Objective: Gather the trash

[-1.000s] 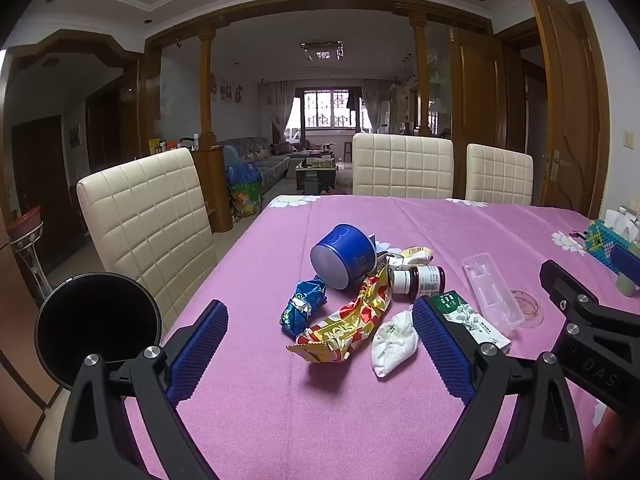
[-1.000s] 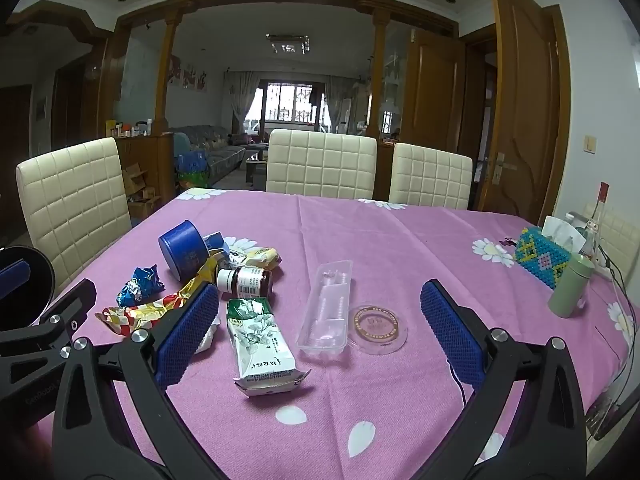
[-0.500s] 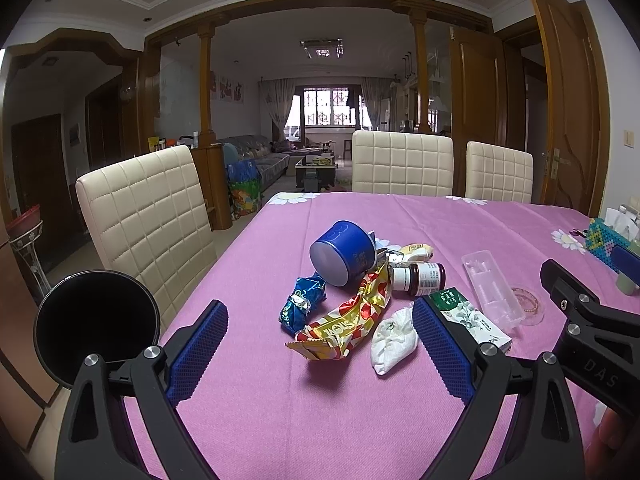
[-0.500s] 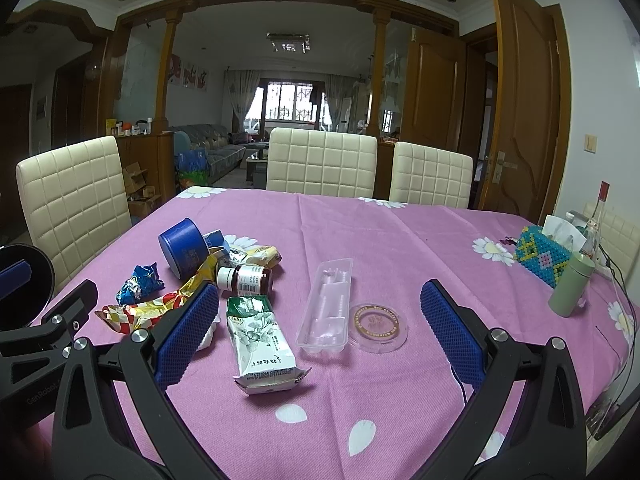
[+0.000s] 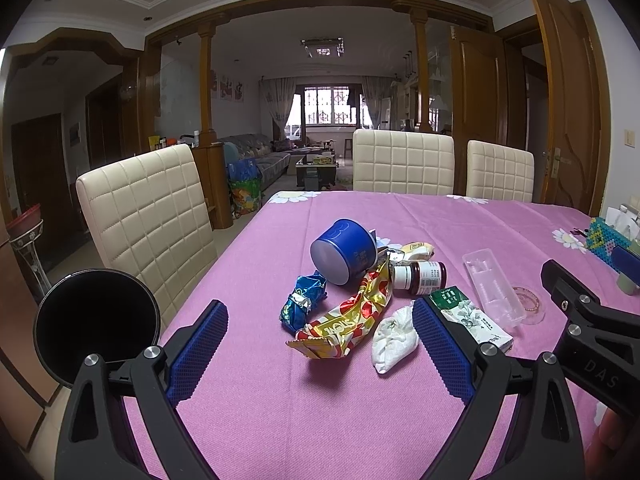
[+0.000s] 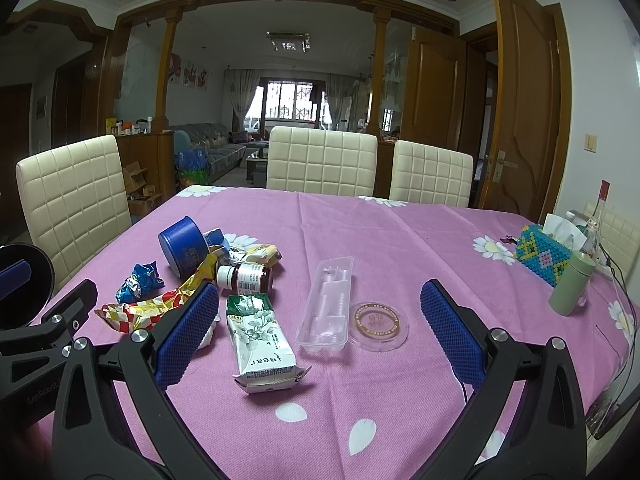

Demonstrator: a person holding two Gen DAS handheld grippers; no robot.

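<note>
Nearest the cameras, the left gripper (image 5: 320,354) and the right gripper (image 6: 320,332) both hover over the near edge of the table (image 6: 400,240) with their blue-padded jaws spread wide and nothing between them. A black round bin (image 5: 96,324) sits just off the table's left edge, beside the left gripper. On the pink flowered cloth, the trash lies gathered toward the near left corner: a green-and-white carton (image 6: 260,340) lying flat closest to the near edge, a crumpled white tissue (image 5: 394,338) just left of it, and a red-and-gold foil wrapper (image 5: 346,320) touching the tissue. A blue foil wrapper (image 5: 302,304) lies just left of the gold one. Behind these, a small brown bottle (image 6: 244,278) lies on its side, a blue tub (image 6: 184,246) is tipped over against the gold wrapper, and a yellow packet (image 6: 262,254) rests behind the bottle. A clear plastic tray (image 6: 328,304) and a round clear lid (image 6: 378,320) lie toward the table's middle. Along the right edge stand a green cylinder (image 6: 572,284) and a beaded tissue box (image 6: 542,254). Cream chairs (image 6: 322,164) line the far and left edges.
</note>
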